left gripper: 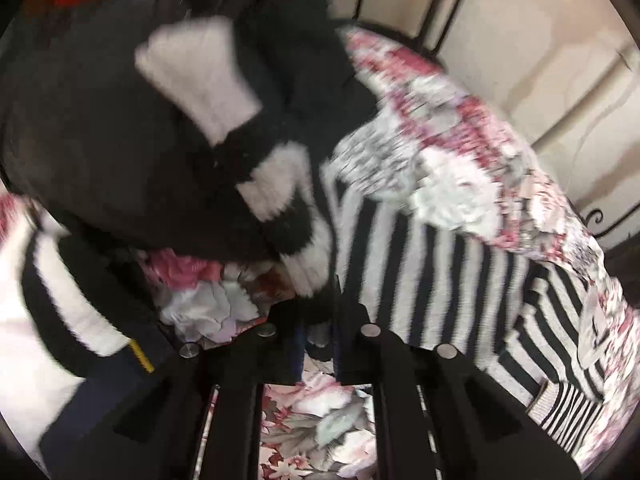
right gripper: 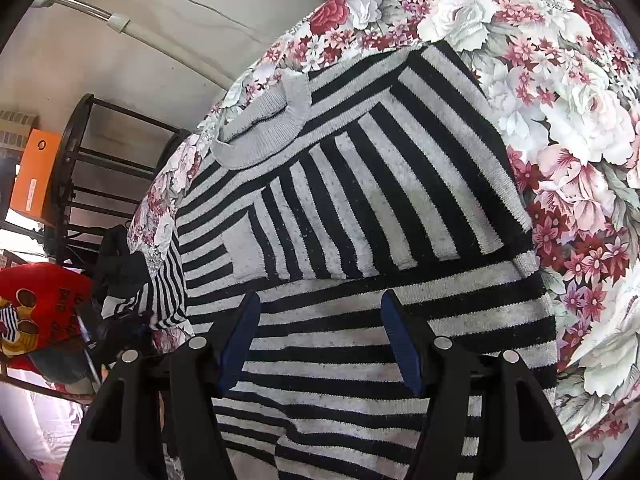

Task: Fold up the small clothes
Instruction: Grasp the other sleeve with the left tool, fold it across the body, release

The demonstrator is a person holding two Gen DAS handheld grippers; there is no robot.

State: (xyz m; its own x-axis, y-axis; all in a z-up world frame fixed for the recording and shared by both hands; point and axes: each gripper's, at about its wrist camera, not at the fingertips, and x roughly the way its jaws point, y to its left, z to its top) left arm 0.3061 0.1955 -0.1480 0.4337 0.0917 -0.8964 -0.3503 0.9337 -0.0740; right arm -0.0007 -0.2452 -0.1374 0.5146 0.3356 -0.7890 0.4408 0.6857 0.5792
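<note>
A black and grey striped knit sweater (right gripper: pixel 360 208) lies partly folded on a floral bedsheet (right gripper: pixel 560 120), one sleeve laid across its body. My right gripper (right gripper: pixel 320 312) is open, its blue pads just above the sweater's lower body. My left gripper (left gripper: pixel 316 320) is shut on a black and white garment (left gripper: pixel 192 152), a thick striped knit that hangs in front of the camera, blurred. The striped sweater also shows in the left wrist view (left gripper: pixel 440 272), to the right.
A black metal bed frame (right gripper: pixel 80 184) stands at the bed's end, with an orange box (right gripper: pixel 36 172) behind it. A red printed cushion or cloth (right gripper: pixel 40 304) lies at the left. A wall with a tube lamp (right gripper: pixel 120 24) is behind.
</note>
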